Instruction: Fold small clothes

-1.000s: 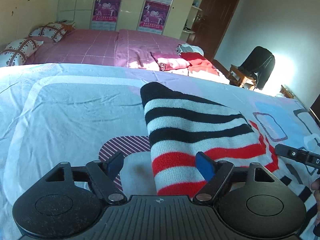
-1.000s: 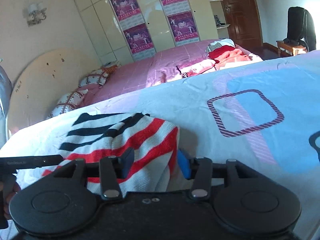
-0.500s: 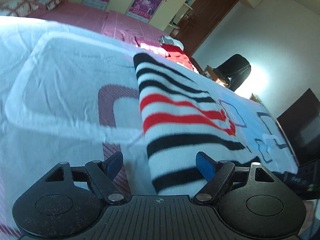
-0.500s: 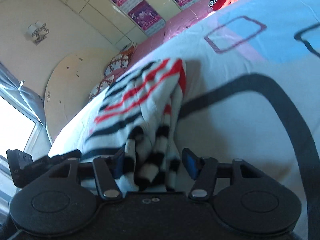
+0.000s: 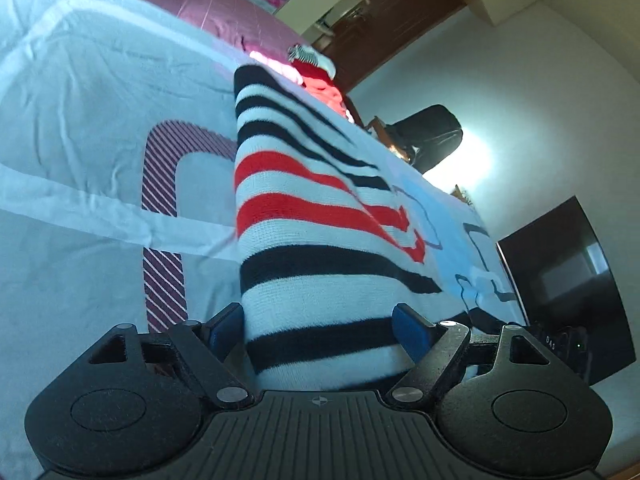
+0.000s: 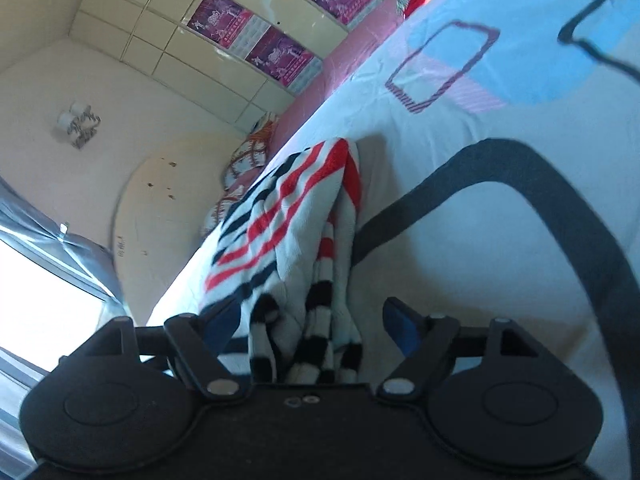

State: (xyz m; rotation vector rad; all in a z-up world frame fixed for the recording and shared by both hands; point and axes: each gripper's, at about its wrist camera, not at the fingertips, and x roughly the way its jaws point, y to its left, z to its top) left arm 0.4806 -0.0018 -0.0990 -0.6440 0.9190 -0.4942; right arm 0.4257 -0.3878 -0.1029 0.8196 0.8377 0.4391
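The striped knit garment [image 5: 320,216], white with black and red bands, lies folded on the bed [image 5: 80,120], on top of a pale blue patterned sheet. Both tools sit at its near end, one at each corner.

The left hand-held gripper [image 5: 320,330] stands wide apart, its blue pads [image 5: 226,326] spread to either side of the near edge of the garment. The knit runs between them; the left pad sits just beside the fabric's edge and the right pad lies over or against the cloth, but neither visibly squeezes it, so it looks let go rather than clamped.

The right hand-held gripper [image 6: 312,328] is at the other near corner, where the folded layers [image 6: 312,320] bunch into a thick stack of black and white bands. Its jaws are opening: the right pad [image 6: 400,328] is well clear of the cloth, with bare sheet showing between them, while the left pad is close against the bundle's side. The stack sits between the fingers without being pinched.

Beyond the bed is a second bed with a pink cover [image 6: 360,48], and a cream wardrobe [image 6: 200,60] with purple posters.
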